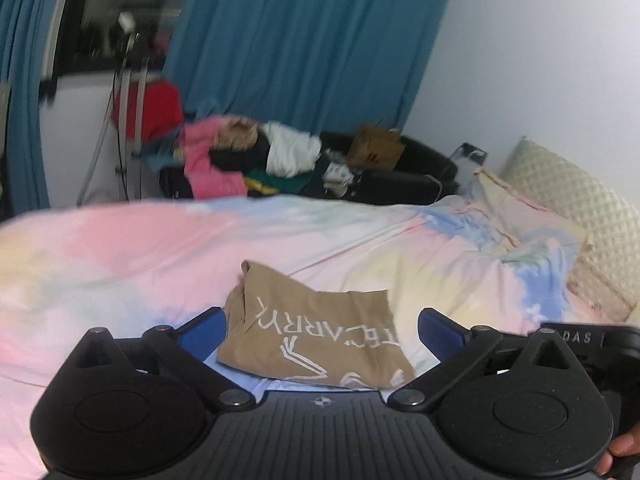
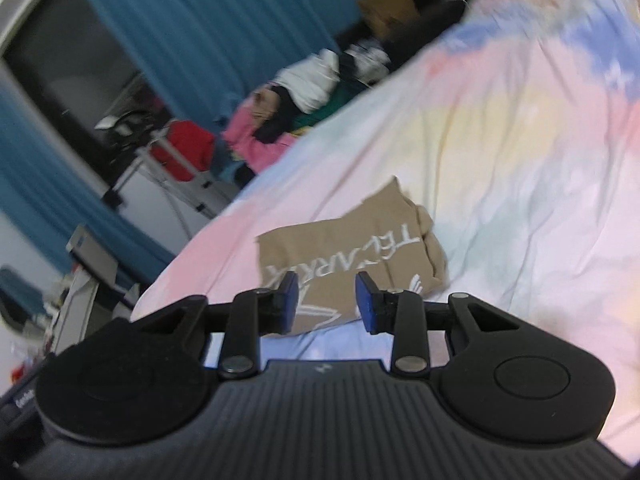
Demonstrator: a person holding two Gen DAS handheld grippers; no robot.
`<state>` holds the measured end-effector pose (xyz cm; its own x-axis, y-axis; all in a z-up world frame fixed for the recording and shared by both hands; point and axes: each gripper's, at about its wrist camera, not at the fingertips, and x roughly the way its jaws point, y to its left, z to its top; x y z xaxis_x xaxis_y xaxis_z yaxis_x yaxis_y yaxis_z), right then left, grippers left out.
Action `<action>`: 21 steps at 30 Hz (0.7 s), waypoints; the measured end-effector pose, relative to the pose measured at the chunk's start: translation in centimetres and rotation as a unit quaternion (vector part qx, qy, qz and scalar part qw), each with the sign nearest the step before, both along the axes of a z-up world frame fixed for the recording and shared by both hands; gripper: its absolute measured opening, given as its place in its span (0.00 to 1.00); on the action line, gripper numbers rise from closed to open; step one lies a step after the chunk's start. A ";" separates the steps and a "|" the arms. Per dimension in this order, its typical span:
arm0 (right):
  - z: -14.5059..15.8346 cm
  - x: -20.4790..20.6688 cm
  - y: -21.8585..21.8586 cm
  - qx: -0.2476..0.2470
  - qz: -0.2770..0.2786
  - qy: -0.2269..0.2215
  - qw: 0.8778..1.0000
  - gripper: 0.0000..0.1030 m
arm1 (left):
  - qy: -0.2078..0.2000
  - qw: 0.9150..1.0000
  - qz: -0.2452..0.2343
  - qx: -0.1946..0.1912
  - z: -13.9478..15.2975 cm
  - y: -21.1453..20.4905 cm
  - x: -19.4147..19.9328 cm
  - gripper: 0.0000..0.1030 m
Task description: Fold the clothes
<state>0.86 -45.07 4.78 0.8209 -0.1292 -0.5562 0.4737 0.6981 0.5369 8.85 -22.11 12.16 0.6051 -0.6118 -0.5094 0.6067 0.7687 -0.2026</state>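
Behind folded shirt (image 1: 316,336), clothes pile (image 1: 256,160) crowds bedside.

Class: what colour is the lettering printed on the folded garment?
White, on the folded tan cotton garment; clearest in the left wrist view.

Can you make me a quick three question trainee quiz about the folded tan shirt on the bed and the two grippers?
1. True or false: the left gripper grips the tan shirt.
2. What does the shirt lie on? A bedspread B pillow C floor
3. What colour is the shirt's lettering?

Key: 1 false, both it and the right gripper are open and empty. 2 A. 3 white.
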 end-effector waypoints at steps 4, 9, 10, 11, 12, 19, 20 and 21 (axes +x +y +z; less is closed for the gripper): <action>2.7 -3.7 3.2 -0.059 0.031 -0.032 0.997 0.85 | -0.049 0.999 -0.005 0.016 2.5 1.8 -5.8 1.00; 3.8 -7.6 6.8 -0.120 0.060 -0.074 0.988 0.84 | -0.106 0.994 -0.008 0.000 2.7 5.0 -12.2 1.00; 3.7 -8.3 7.5 -0.131 0.061 -0.079 0.986 0.84 | -0.112 0.994 -0.008 -0.004 2.3 5.6 -13.1 1.00; 3.4 -8.9 8.1 -0.142 0.062 -0.085 0.984 0.84 | -0.116 0.993 -0.006 -0.007 1.9 6.1 -14.1 1.00; 3.2 -9.4 8.6 -0.151 0.061 -0.091 0.982 0.84 | -0.120 0.993 -0.004 -0.009 1.5 6.6 -14.9 1.00; -0.5 -12.0 11.0 -0.211 0.052 -0.118 0.969 0.84 | -0.142 0.990 0.020 -0.019 -2.0 8.9 -17.5 1.00; -1.0 -12.3 11.4 -0.224 0.052 -0.118 0.966 0.84 | -0.142 0.989 0.023 -0.014 -2.6 9.1 -17.6 1.00; -1.5 -12.4 11.7 -0.236 0.051 -0.119 0.963 0.84 | -0.143 0.989 0.026 -0.009 -3.1 9.2 -17.6 1.00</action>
<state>-11.57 -33.34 3.28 0.9394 -0.2344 -0.2501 0.2933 0.9274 0.2323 -8.77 -12.88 9.06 0.7537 -0.5832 -0.3030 0.6007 0.7983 -0.0422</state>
